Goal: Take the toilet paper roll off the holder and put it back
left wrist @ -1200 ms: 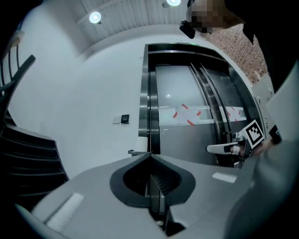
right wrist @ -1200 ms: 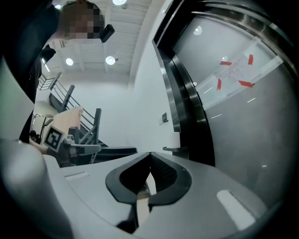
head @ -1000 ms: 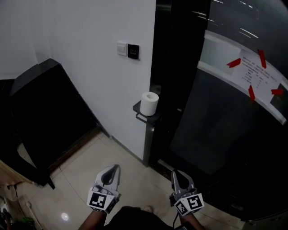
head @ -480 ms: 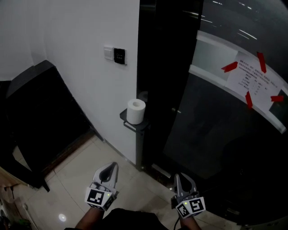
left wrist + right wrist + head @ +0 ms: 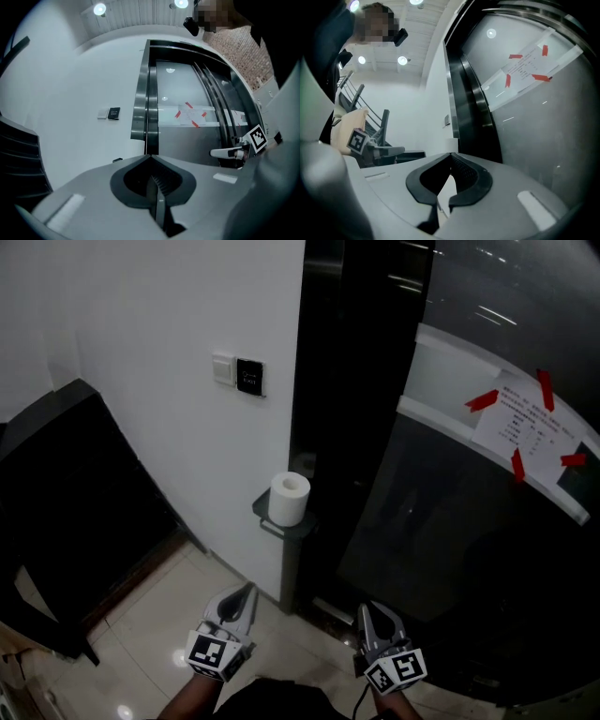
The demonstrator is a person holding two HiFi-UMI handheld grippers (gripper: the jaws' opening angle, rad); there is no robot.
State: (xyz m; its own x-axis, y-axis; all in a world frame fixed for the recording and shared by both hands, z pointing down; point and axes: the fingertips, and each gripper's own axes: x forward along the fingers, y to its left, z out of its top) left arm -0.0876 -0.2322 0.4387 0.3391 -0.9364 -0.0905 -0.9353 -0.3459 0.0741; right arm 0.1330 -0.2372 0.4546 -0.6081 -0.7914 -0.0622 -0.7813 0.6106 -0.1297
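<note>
Roll (image 5: 288,499), white, upright on holder (image 5: 270,523)

**Roll on its holder at the wall's right end, tools near and low**

The toilet paper roll (image 5: 289,499) stands upright on the holder (image 5: 277,525), a small shelf on a post that rises from the floor (image 5: 159,615) at the right end of the wall (image 5: 150,324), just beside the door frame (image 5: 361,399). The switch panel (image 5: 238,375) sits on the wall above and left of the roll. A glass panel (image 5: 441,512) lies right of the frame, with a taped notice (image 5: 530,423) far up on it. A sloping structure (image 5: 75,493) leans along the wall at left. The left tool (image 5: 246,590) and right tool (image 5: 367,608) are side by side at the near edge, well apart from the holder.
</note>
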